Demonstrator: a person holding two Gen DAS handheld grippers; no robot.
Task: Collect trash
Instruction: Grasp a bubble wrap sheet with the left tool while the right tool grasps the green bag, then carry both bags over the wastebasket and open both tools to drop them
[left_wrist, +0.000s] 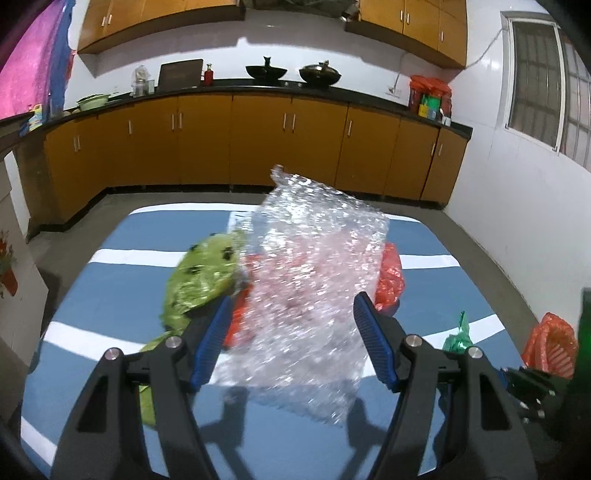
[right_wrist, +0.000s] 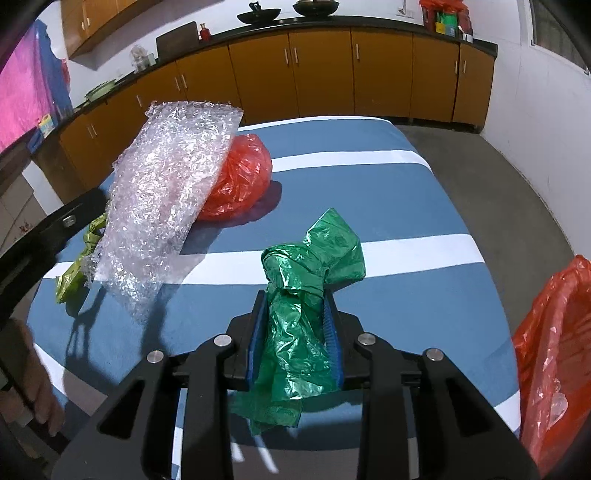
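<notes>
Two grippers are mine: the right gripper (right_wrist: 295, 325) is clamped on a green plastic bag (right_wrist: 306, 295) above the striped table (right_wrist: 424, 206). My left gripper (left_wrist: 295, 343) is spread wide, a bubble wrap sheet (left_wrist: 310, 280) loose between its fingers; red bag (right_wrist: 240, 177) lies just behind the sheet

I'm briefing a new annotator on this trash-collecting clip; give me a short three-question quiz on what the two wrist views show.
1. True or false: the right gripper is shut on the green plastic bag.
2. What lies between the left gripper's fingers? A) bubble wrap B) a bottle C) nothing
3. Fill in: the crumpled red bag rests on the blue-and-white striped ____.

Key: 1 true; 2 A, though the jaws stand wide and no clamping shows; 3 table.
</notes>
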